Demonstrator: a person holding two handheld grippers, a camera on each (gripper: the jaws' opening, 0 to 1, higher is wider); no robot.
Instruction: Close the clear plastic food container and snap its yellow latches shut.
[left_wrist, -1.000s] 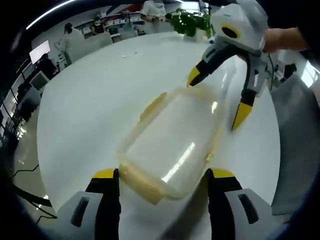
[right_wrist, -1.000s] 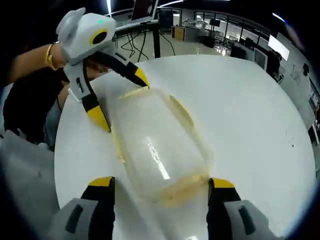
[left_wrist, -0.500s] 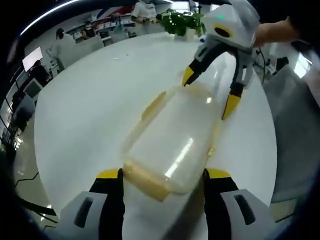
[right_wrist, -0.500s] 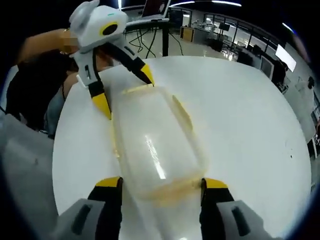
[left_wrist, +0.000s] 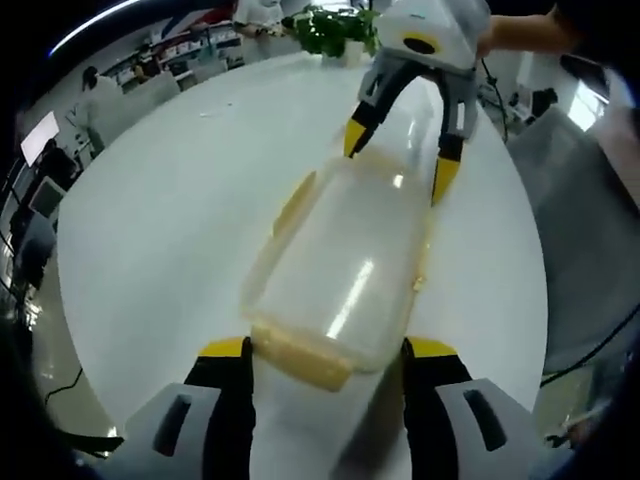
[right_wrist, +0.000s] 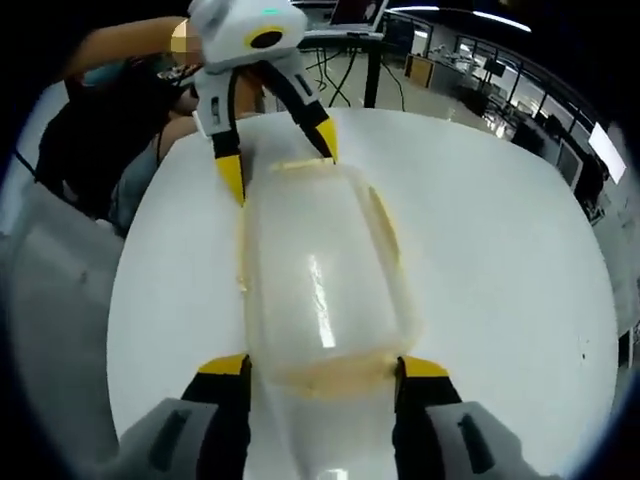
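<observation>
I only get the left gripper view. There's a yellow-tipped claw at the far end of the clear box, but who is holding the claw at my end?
Observer: In the right gripper view, a person's arm comes in behind the left gripper.
Operator: What's behind that person?
Observer: A dark table on thin legs, with rows of desks further back.
Operator: Is the far claw squeezing the box?
Observer: Seen from its own camera, the right gripper is open, with one jaw on each side of the box at its end. I cannot tell if they touch it.
</observation>
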